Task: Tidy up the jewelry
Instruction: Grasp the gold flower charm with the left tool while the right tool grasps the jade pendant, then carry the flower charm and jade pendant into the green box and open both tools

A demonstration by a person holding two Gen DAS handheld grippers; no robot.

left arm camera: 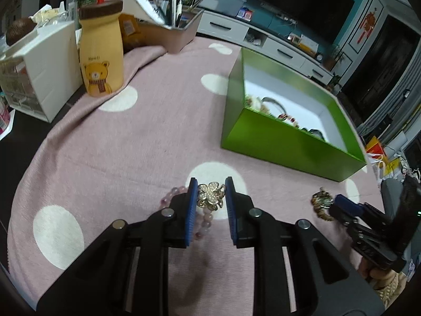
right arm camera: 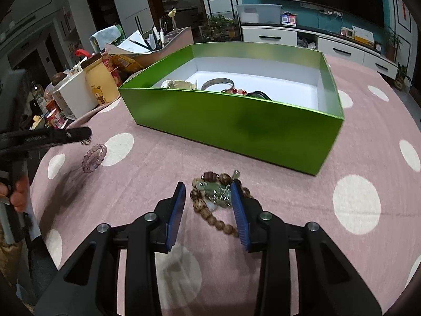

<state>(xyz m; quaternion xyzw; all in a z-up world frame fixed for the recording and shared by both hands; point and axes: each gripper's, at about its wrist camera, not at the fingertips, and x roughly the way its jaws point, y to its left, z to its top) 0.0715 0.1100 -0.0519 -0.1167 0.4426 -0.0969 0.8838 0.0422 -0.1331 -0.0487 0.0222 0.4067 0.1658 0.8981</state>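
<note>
A pink bead bracelet with a gold flower charm (left arm camera: 210, 197) lies on the pink dotted cloth (left arm camera: 147, 131). My left gripper (left arm camera: 211, 184) is open, its blue pads on either side of the charm; the bracelet also shows in the right wrist view (right arm camera: 94, 156). A brown wooden bead bracelet with green stones (right arm camera: 215, 197) lies between the open jaws of my right gripper (right arm camera: 209, 187); it also shows in the left wrist view (left arm camera: 321, 204). A green box (right arm camera: 236, 121) with several jewelry pieces inside stands just beyond.
A yellow bear bottle (left arm camera: 101, 52), a white drawer unit (left arm camera: 39, 68) and a pink bin of papers (left arm camera: 171, 29) stand at the table's far left. The green box (left arm camera: 286, 144) sits to the right of my left gripper. The cloth (right arm camera: 368, 131) extends right.
</note>
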